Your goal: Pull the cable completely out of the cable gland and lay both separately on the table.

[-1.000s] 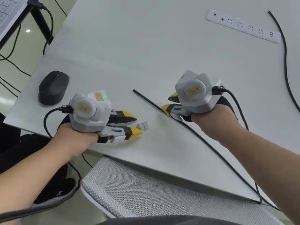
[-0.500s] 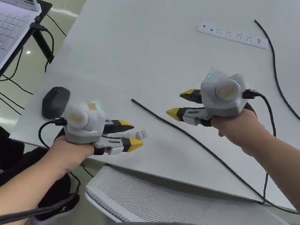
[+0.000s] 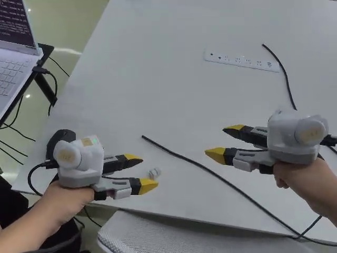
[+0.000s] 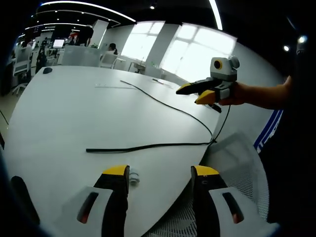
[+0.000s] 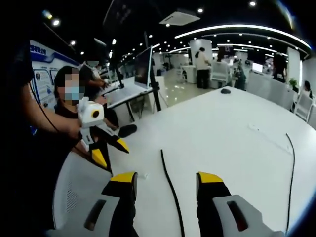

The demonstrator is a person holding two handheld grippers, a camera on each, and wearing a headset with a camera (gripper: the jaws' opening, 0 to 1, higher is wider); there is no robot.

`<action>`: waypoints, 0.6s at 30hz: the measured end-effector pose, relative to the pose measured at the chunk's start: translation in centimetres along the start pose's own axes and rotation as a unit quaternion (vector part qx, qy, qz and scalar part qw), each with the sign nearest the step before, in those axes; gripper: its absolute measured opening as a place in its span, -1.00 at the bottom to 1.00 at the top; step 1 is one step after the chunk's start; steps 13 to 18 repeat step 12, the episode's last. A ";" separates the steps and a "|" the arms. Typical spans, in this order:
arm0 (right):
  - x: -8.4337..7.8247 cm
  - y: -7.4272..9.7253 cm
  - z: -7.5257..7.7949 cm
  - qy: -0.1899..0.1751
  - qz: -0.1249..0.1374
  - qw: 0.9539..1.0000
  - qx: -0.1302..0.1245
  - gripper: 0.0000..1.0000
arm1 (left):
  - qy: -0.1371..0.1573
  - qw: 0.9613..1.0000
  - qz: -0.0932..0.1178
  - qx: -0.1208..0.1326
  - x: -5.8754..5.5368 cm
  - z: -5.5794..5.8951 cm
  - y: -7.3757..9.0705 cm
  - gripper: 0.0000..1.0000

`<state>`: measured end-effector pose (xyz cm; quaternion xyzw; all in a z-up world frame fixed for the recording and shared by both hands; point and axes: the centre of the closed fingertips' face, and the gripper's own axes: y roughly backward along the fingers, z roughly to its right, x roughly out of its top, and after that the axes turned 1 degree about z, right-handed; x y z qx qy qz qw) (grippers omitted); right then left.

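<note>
Cable gland [image 3: 154,173] lies beside left claw [image 3: 141,172].

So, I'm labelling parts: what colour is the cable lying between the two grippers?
The cable is black; the head view shows it best.

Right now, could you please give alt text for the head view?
The open left claw and open right claw hover over a white table; a thin black cable and a small white cable gland lie apart between them.
</note>
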<state>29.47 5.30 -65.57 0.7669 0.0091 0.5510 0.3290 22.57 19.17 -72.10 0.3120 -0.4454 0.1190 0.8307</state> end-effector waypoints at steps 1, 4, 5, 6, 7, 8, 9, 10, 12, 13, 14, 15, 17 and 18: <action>-0.1 0.6 0.2 -0.009 0.006 1.000 -0.003 -0.06 | -0.001 1.000 0.002 -0.001 0.1 0.2 0.2 0.04; -0.9 2.8 0.1 -0.020 0.021 0.999 -0.014 -0.02 | 0.000 1.000 0.009 -0.005 0.4 0.9 0.7 0.10; -1.2 3.2 0.1 -0.025 0.025 0.999 -0.017 0.02 | -0.002 1.000 0.009 -0.006 0.4 1.1 0.8 0.12; -1.7 4.0 0.0 -0.029 0.034 0.999 -0.020 0.05 | -0.004 1.000 0.010 -0.006 0.4 1.3 0.8 0.14; -1.8 4.4 -0.1 -0.033 0.045 0.998 -0.021 0.10 | -0.005 1.000 0.008 -0.007 0.4 1.6 0.9 0.16; -2.0 4.8 -0.3 -0.039 0.057 0.997 -0.022 0.15 | -0.007 1.000 0.007 -0.006 0.3 1.7 1.0 0.18; -2.6 5.3 -0.4 -0.045 0.060 0.997 -0.027 0.19 | -0.011 1.000 0.006 -0.005 0.3 1.9 1.1 0.20; -3.0 5.6 -0.5 -0.047 0.062 0.997 -0.029 0.24 | -0.013 1.000 0.007 -0.005 0.4 2.0 1.1 0.22; -3.8 6.3 -0.6 -0.050 0.066 0.996 -0.034 0.31 | -0.015 1.000 0.014 -0.005 0.5 2.2 1.2 0.26; -3.8 6.3 -0.6 -0.050 0.066 0.996 -0.034 0.31 | -0.015 1.000 0.014 -0.005 0.5 2.2 1.2 0.26; -3.8 6.3 -0.6 -0.050 0.066 0.996 -0.034 0.31 | -0.015 1.000 0.014 -0.005 0.5 2.2 1.2 0.26; -3.8 6.3 -0.6 -0.050 0.066 0.996 -0.034 0.31 | -0.015 1.000 0.014 -0.005 0.5 2.2 1.2 0.26; -3.8 6.3 -0.6 -0.050 0.066 0.996 -0.034 0.31 | -0.015 1.000 0.014 -0.005 0.5 2.2 1.2 0.26; -3.8 6.3 -0.6 -0.050 0.066 0.996 -0.034 0.31 | -0.015 1.000 0.014 -0.005 0.5 2.2 1.2 0.26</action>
